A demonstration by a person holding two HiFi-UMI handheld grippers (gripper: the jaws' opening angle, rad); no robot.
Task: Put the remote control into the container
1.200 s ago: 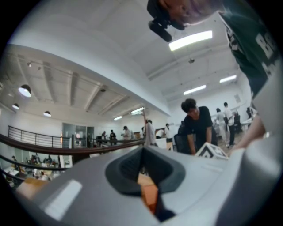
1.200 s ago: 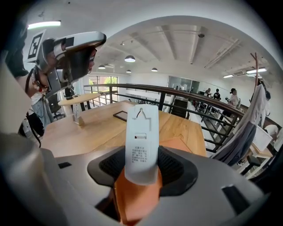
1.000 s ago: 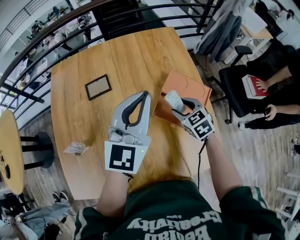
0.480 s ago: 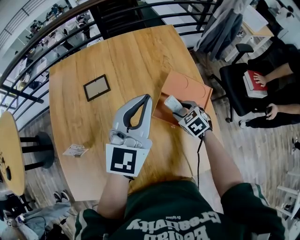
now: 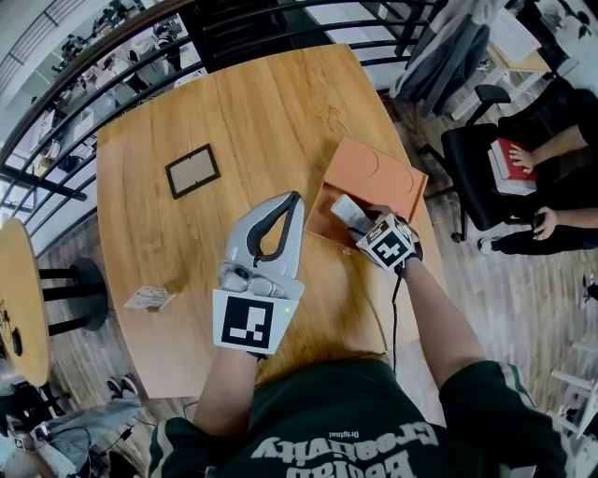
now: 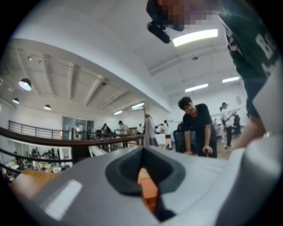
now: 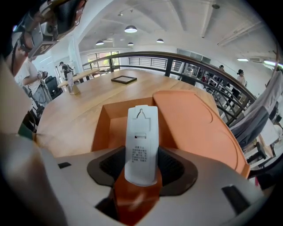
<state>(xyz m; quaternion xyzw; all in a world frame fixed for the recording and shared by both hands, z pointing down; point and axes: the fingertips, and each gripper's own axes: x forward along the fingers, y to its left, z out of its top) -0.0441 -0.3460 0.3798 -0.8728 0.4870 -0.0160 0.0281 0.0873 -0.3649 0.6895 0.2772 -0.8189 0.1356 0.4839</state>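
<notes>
The white remote control (image 5: 347, 212) is clamped between the jaws of my right gripper (image 5: 366, 224), back side up, pointing steeply down. It hangs over the open compartment of the orange container (image 5: 377, 172) near the wooden table's (image 5: 262, 103) right edge. In the right gripper view the remote (image 7: 141, 139) sticks out past the right gripper (image 7: 142, 167) toward the container's inside (image 7: 116, 128), with the flat lid (image 7: 196, 117) lying to the right. My left gripper (image 5: 292, 199) hovers level beside the container's left side, jaws meeting at the tip with nothing between them; the left gripper (image 6: 142, 149) looks out over the room.
A dark picture frame (image 5: 192, 170) lies on the table's far left part. A small card (image 5: 149, 298) rests near the left edge. A black railing (image 5: 280, 28) runs behind the table. To the right a seated person holds a red book (image 5: 512, 159); a black chair (image 5: 464, 163) stands close by.
My right gripper has sunk and tipped further down, bringing the remote from above the container toward its open compartment. The left gripper has hardly moved.
</notes>
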